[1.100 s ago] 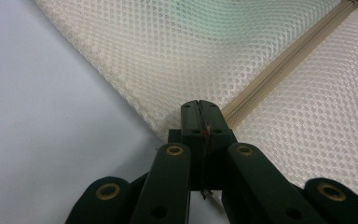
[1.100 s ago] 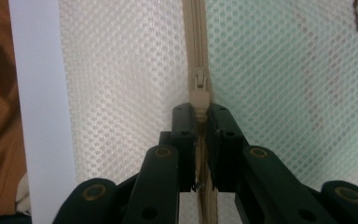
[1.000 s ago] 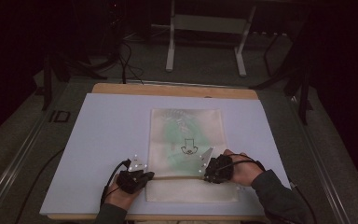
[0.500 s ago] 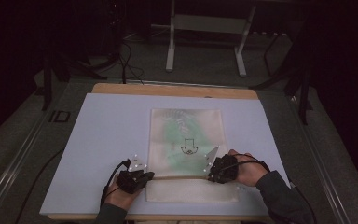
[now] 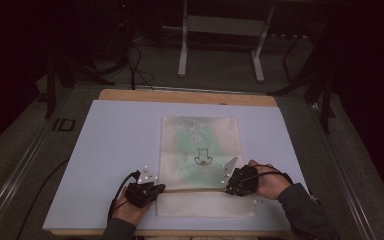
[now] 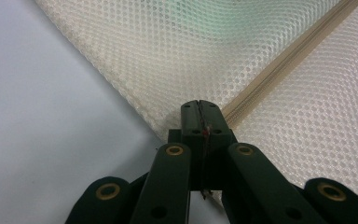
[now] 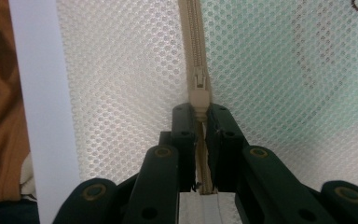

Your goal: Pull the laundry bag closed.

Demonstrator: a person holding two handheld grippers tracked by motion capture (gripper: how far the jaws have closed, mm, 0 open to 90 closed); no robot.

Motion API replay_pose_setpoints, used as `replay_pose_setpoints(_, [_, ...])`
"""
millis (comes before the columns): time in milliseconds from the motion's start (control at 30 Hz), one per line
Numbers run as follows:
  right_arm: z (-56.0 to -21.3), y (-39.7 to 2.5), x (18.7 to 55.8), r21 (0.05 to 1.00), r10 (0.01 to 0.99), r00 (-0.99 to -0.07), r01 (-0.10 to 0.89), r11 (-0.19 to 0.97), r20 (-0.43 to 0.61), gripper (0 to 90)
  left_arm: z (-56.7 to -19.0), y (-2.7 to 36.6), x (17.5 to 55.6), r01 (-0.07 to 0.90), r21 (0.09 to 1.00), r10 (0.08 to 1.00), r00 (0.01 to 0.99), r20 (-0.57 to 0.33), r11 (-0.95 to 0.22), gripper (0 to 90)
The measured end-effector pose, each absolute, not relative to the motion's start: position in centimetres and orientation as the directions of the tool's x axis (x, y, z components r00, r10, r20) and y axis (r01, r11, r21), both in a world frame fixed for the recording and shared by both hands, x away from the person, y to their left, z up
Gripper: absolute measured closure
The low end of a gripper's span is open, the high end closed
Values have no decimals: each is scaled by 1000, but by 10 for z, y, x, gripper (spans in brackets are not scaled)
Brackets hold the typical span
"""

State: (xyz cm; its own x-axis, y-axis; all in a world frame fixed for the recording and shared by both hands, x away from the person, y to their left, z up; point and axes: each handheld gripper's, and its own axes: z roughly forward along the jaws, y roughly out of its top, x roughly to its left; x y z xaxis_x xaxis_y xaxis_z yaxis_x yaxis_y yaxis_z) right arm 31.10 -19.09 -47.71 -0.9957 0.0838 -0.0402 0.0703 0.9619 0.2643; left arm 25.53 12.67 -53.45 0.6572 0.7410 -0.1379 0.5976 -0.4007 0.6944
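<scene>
Dark floor and metal stand legs surround the table [image 5: 105,150], whose pale lilac top carries a cream mesh bag [image 5: 200,145] lying flat near the person's edge, with something green and a small dark drawing showing through its netting. A zipper [image 7: 196,51] runs across the bag close to its near end. At the bag's left edge, where the zipper line ends, the left tool [image 5: 152,189] is clenched on the mesh corner; the left gripper view shows its jaws pressed together on the fabric [image 6: 242,56] with the beige zipper tape [image 6: 284,60] running away diagonally from them. At the bag's right edge, the right tool [image 5: 228,182] is clamped on the zipper pull [image 7: 199,100], its jaws closed on either side of the tab while the slider [image 7: 199,77] sits just beyond the jaw tips. Both hands rest on the table beside the bag, the right sleeve [image 5: 305,210] reaching in from the near corner.
</scene>
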Motion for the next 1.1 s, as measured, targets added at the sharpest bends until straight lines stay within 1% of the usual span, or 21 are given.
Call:
replay_pose_setpoints(600, [-475,-204,312,267,101,-994,87,960,-38,826,-534,127,255,597,694,741,658,-138,-401,893])
replay_pose_setpoints(1100, [-475,-230,311,267,157,-987,142,953,-35,826,-534,127,256,599,693,741,657,-140,-401,893])
